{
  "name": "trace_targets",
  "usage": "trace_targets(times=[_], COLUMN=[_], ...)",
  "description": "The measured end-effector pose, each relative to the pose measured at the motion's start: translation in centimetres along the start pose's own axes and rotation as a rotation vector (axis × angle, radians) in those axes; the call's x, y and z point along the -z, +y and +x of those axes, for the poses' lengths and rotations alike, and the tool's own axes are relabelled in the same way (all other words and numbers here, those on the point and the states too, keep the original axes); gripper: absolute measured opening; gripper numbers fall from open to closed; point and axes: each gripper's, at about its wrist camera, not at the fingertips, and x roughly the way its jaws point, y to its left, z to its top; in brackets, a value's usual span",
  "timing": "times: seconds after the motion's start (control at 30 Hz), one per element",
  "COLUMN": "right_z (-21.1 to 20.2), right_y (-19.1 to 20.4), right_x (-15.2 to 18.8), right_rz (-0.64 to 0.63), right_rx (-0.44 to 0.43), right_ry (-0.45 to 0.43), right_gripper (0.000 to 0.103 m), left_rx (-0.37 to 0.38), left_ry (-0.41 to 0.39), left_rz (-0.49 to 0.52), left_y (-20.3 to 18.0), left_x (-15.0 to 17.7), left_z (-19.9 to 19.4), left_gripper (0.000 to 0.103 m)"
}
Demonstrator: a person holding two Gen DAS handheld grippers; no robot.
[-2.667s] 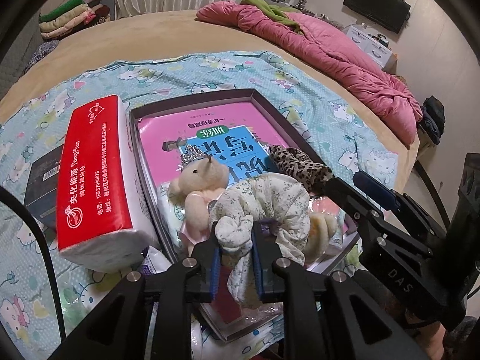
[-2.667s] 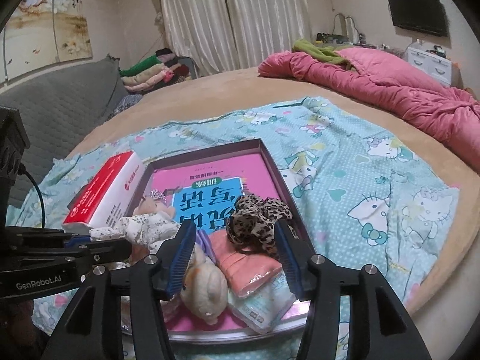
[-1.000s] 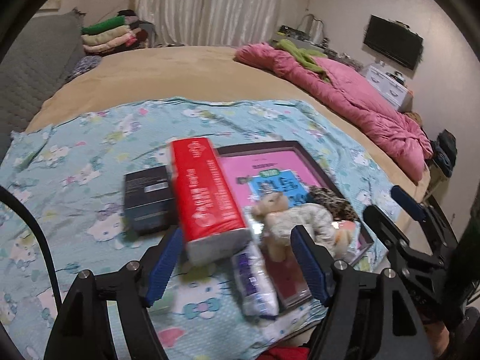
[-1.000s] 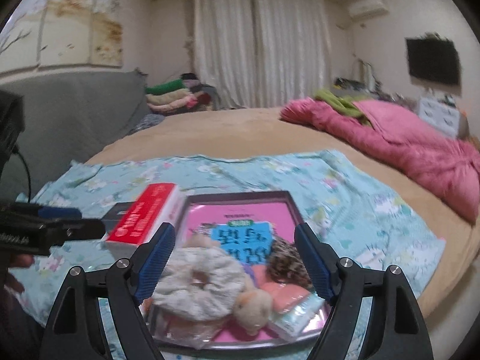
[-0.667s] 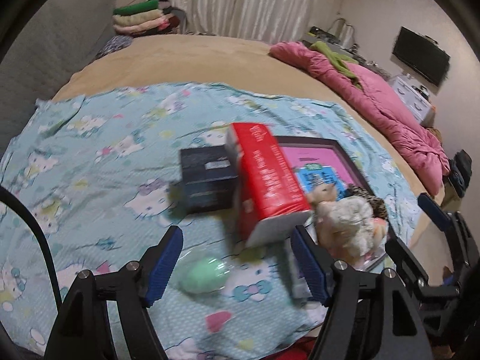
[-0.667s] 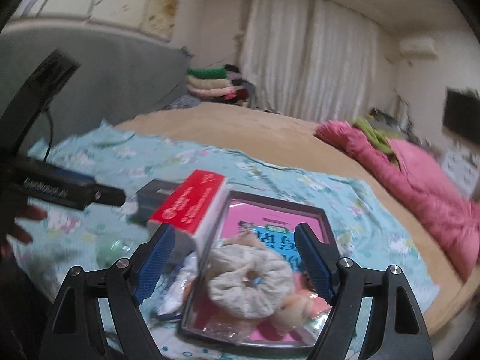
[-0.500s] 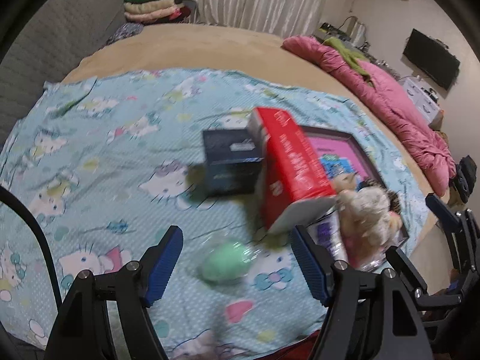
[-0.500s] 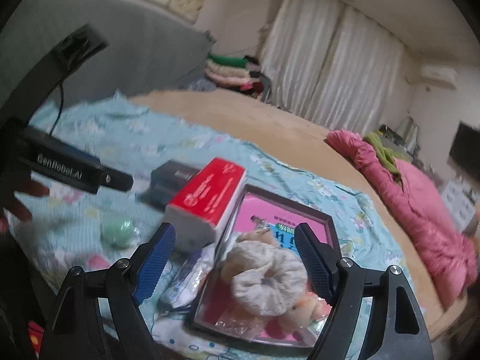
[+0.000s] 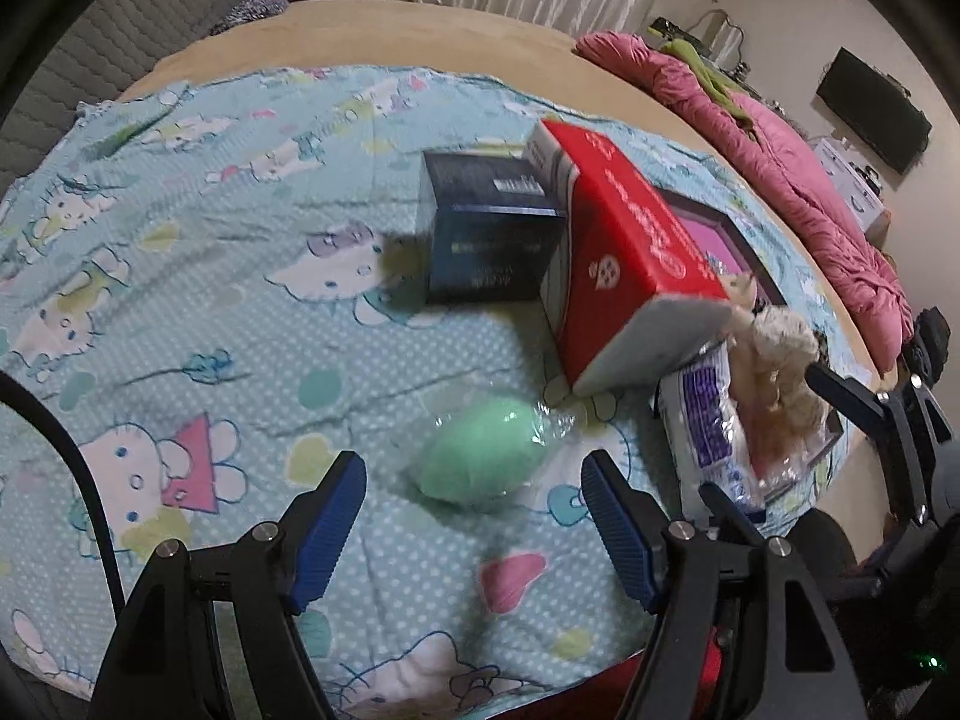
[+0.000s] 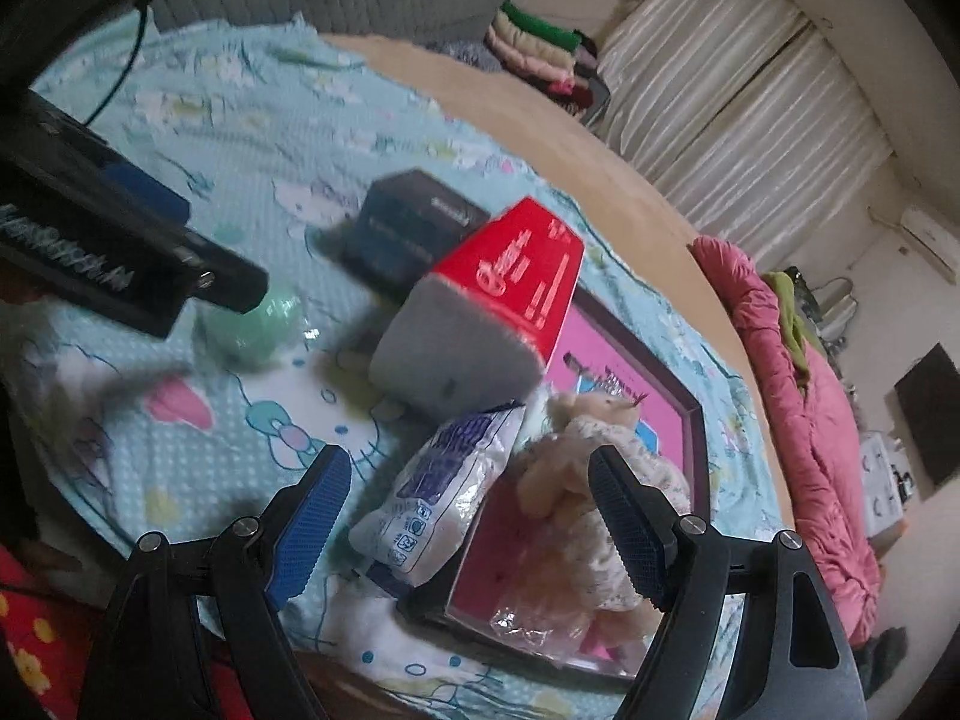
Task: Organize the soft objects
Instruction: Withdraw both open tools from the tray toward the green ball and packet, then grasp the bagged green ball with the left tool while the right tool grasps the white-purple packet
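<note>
The work surface is a bed covered by a turquoise cartoon-print sheet (image 9: pixel 198 312).

Left wrist view, left to right:
- The left claw (image 9: pixel 474 519) is spread, with nothing pinched. A green egg-shaped soft item (image 9: pixel 474 456) in clear wrap lies on the sheet just ahead of the gap between the blue pads.
- A dark blue box (image 9: pixel 492 234) stands further back, touching the red tissue pack (image 9: pixel 630 258).
- The tissue pack lies tilted, its white end raised toward the camera. It blocks most of the dark-framed tray (image 9: pixel 750 252) behind it.
- A clear packet with purple print (image 9: pixel 708 426) lies just beside the pack's white end.
- A cream plush toy (image 9: pixel 780 354) sits in the tray, partly hidden behind the packet.
- The right claw's black arms (image 9: pixel 876 414) cross the right edge.

Right wrist view, left to right:
- The left claw body (image 10: pixel 120 264) crosses the upper left and covers part of the green item (image 10: pixel 258 324). Its lettering is blurred.
- The right claw (image 10: pixel 471 516) is spread and pinches nothing. The purple-print packet (image 10: pixel 444 510) and the plush toy (image 10: pixel 576 450) lie ahead of the gap.
- The tray (image 10: pixel 690 420) holds a pink printed sheet. A floral fabric piece (image 10: pixel 630 492) and crinkled plastic (image 10: pixel 534 618) lie in its near end; their outlines are hard to separate.
- A pink quilt (image 10: pixel 804 420) lies at the right, well apart from the tray.
</note>
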Motion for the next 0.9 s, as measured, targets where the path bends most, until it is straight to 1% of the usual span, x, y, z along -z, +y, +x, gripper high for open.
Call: trace_targets(times=[0.17,0.33,0.4,0.43,0.47,0.5,0.57,0.67,0.7,0.8,0.9], right_z=[1.8,3.4,4.1,4.5,4.9,5.2,5.8,6.2,6.3,5.5,4.5], right_y=[0.6,1.9,2.3,2.5,2.4,2.4,2.3,2.4,2.3,1.2,0.1], right_x=[0.3,0.6,0.8,0.8,1.0,1.0,1.1,1.2,1.2,1.2,1.1], right_rz=[-0.01,-0.07,-0.093,-0.1,-0.103,-0.105,-0.105,-0.124,-0.117,-0.06,-0.024], right_rx=[0.02,0.065,0.069,0.076,0.082,0.085,0.068,0.072,0.069,0.02,-0.002], right_ry=[0.041,0.064,0.072,0.075,0.083,0.089,0.092,0.077,0.07,0.033,-0.01], right_gripper=[0.083,0.081,0.079,0.075,0.068,0.064,0.061,0.057,0.054,0.049,0.046], left_rx=[0.009,0.023,0.025,0.02,0.02,0.026,0.027,0.033,0.037,0.04,0.043], left_ry=[0.013,0.025,0.025,0.025,0.027,0.029,0.033,0.036,0.035,0.033,0.037], left_rz=[-0.002,-0.003,0.002,0.003,0.0,-0.005,-0.012,-0.018,-0.022,-0.014,0.0], left_y=[0.2,0.3,0.2,0.3,0.3,0.4,0.7,0.9,0.9,0.6,0.3], left_x=[0.2,0.2,0.2,0.2,0.2,0.2,0.1,-0.1,-0.2,-0.3,-0.6], left_z=[0.9,1.6,1.7,1.9,2.0,2.1,2.4,2.9,3.0,3.3,4.0], left_gripper=[0.074,0.074,0.074,0.074,0.074,0.074,0.074,0.074,0.074,0.074,0.074])
